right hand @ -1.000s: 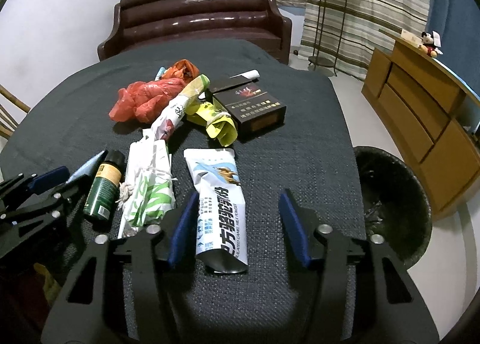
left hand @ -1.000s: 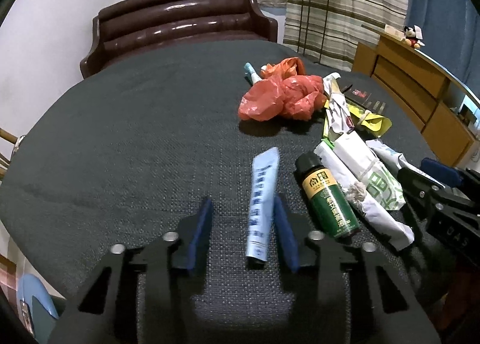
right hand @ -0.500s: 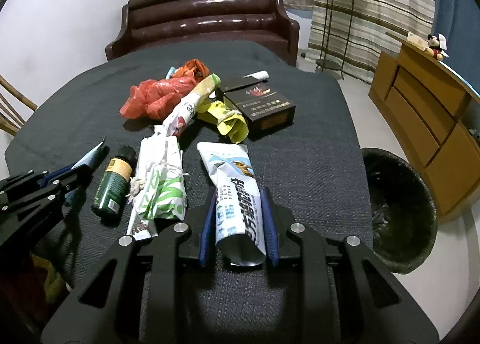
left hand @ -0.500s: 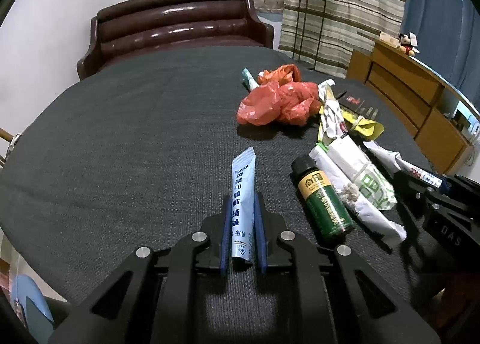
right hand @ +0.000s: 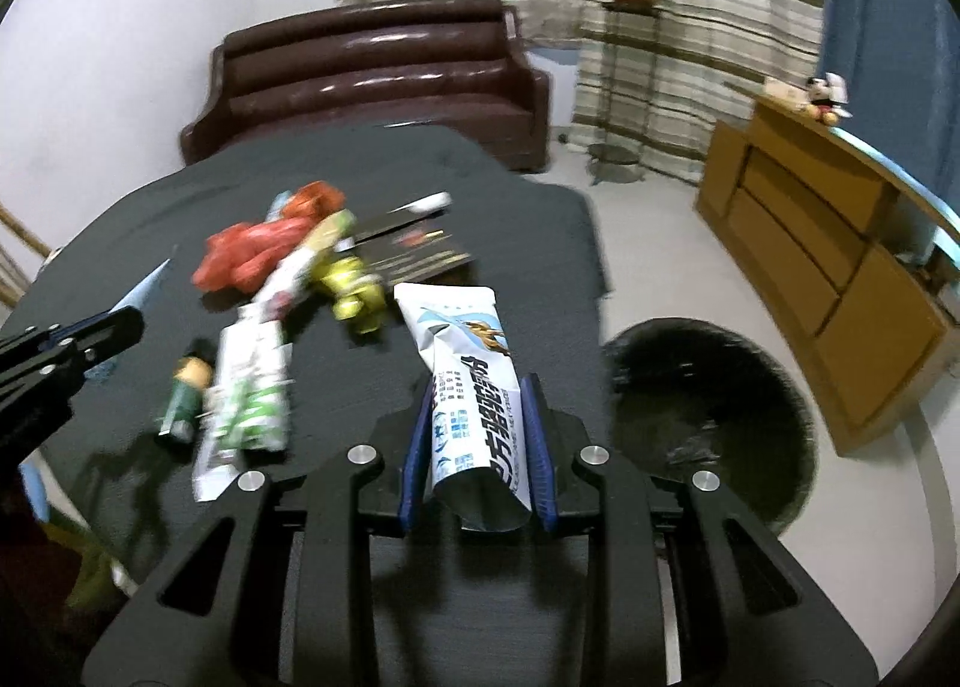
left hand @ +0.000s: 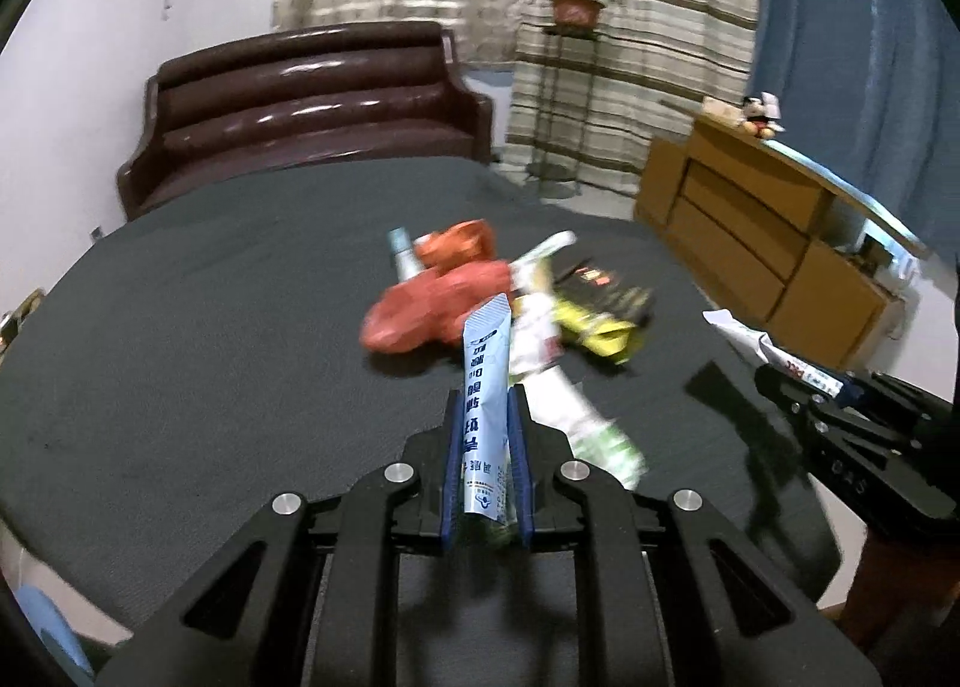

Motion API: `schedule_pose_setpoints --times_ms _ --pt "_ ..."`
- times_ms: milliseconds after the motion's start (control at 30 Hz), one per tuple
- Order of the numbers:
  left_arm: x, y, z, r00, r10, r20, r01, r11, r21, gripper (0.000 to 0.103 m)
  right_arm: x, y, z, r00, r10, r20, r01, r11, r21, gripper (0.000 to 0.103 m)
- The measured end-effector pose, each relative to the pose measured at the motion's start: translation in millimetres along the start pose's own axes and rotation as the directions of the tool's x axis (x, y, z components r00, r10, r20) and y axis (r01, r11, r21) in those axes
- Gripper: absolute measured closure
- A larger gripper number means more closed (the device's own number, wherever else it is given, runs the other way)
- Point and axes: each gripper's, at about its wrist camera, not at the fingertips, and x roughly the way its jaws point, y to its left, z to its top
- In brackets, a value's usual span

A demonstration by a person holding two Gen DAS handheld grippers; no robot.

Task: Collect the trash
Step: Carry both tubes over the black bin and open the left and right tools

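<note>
Both grippers angled down over the dark table (left hand: 180, 327), each loaded. Left gripper (left hand: 485, 435) clamped on a thin light-blue sachet (left hand: 485, 387), held off the table with the red bag (left hand: 432, 303) beyond it. Right gripper (right hand: 477, 435) clamped on a white-and-blue pouch (right hand: 468, 381), lifted near the table's right edge, black bin (right hand: 708, 417) just right of it on the floor.

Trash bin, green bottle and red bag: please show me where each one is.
Trash bin (right hand: 714, 423): right wrist view, dark inside wall.
Green bottle (right hand: 186, 396): right wrist view, its body.
Red bag (left hand: 429, 306): left wrist view, crumpled middle.
</note>
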Motion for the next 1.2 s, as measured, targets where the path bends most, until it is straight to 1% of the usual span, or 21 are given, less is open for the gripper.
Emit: schedule_pose_setpoints --times_ms 133,233,333,500,767,867,1000,1200 --pt "14 -32 14 0.999 -0.05 0.009 0.05 0.998 0.031 0.088 -1 -36 4 0.998 -0.066 0.013 0.065 0.997 0.05 0.076" --pt "25 -51 20 0.997 -0.079 0.001 0.079 0.996 0.044 0.088 -1 -62 5 0.993 -0.12 0.02 0.118 0.989 0.084 0.076" --pt "39 -78 28 0.994 -0.106 -0.006 0.106 0.992 0.073 0.088 1 -88 4 0.985 -0.171 0.02 0.168 0.979 0.116 0.076" --pt "57 -117 34 0.99 -0.137 -0.016 0.138 0.982 0.129 0.088 9 -126 1 0.975 -0.221 -0.002 0.218 0.96 0.173 0.076" --pt "86 -171 35 0.984 -0.171 -0.052 0.178 0.962 0.205 0.088 22 -156 -3 0.969 -0.245 -0.023 0.244 0.946 0.214 0.076" --pt "94 -189 35 0.984 -0.17 -0.058 0.179 0.956 0.234 0.088 26 -167 -4 0.967 -0.255 -0.025 0.254 0.941 0.225 0.075" --pt "105 -202 35 0.982 -0.171 -0.073 0.185 0.949 0.254 0.088 32 -179 -5 0.966 -0.258 -0.033 0.258 0.934 0.248 0.075" --pt "121 -221 41 0.983 -0.157 -0.092 0.176 0.949 0.262 0.088 43 -190 -3 0.963 -0.265 -0.039 0.265 0.924 0.275 0.075"
